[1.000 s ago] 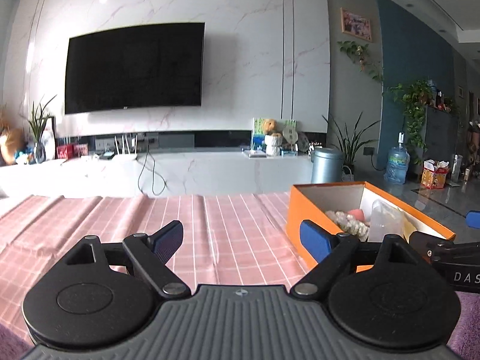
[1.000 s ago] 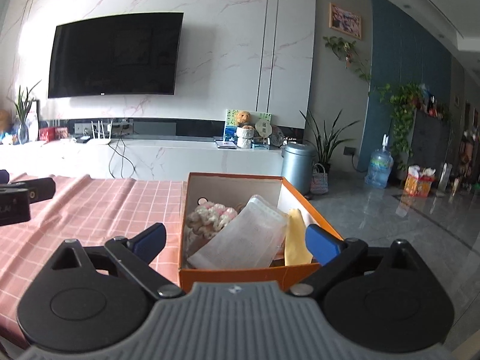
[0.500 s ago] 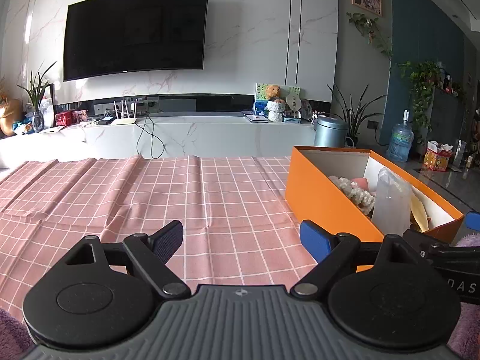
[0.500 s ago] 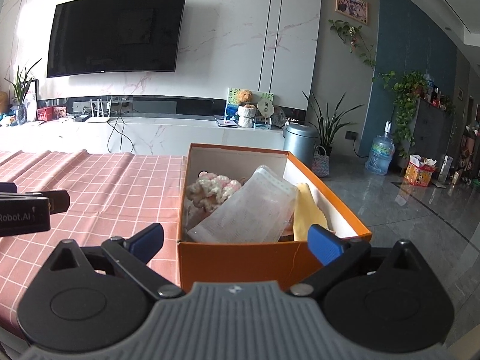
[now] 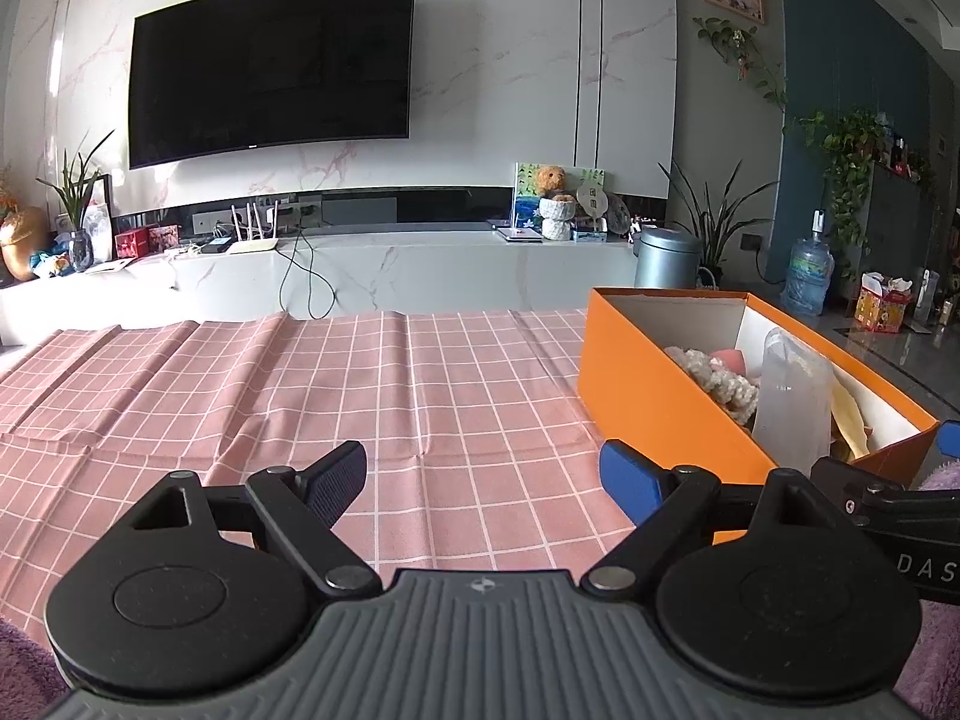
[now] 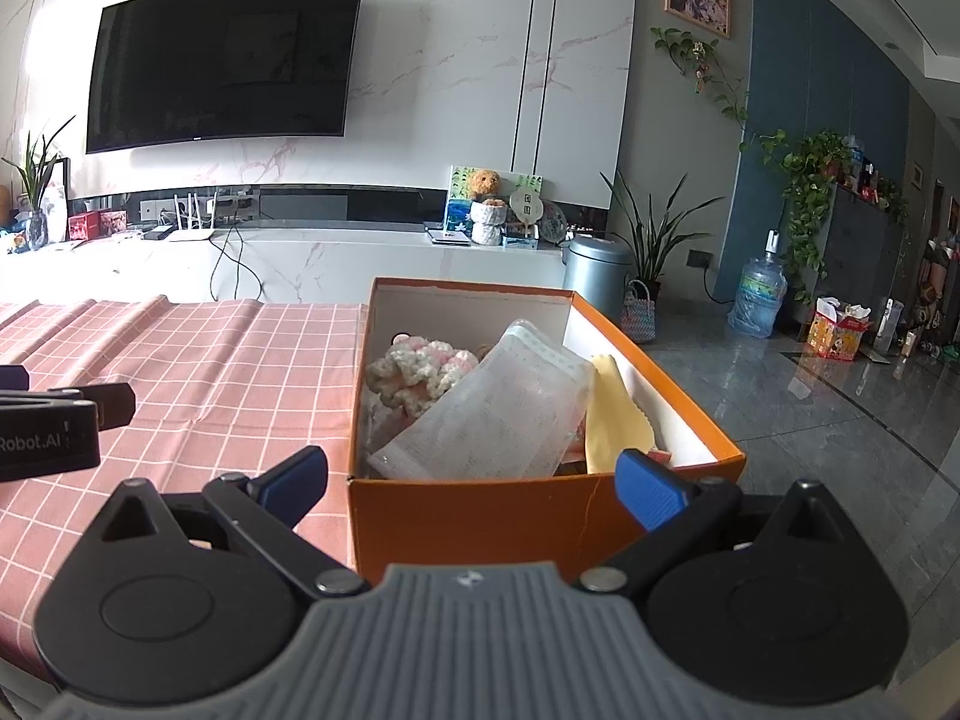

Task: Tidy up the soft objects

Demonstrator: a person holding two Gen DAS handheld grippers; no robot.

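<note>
Left gripper [image 5: 483, 474] is spread wide with nothing between its fingers, hovering over bare pink checked cloth [image 5: 252, 384] on the bench. Right gripper [image 6: 471, 480] is likewise wide apart and holding nothing, sitting just in front of the near end wall of the orange box [image 6: 480, 516], fingers flanking that wall on either side without touching it as far as I can tell. Box sits at the right edge of the bench, lid off. Inside: crocheted cream-and-pink piece [image 6: 420, 369] at the back left, a translucent plastic pouch [image 6: 498, 414] leaning diagonally across the middle, a pale yellow cloth [image 6: 618, 426] against the right wall. Something pink under the pouch, too hidden to identify. From the left wrist view the same box [image 5: 654, 402] is to the right of the left gripper, with the right gripper's body poking in at the far right edge. Background: wall TV [image 6: 222, 57], white console below it.
</note>
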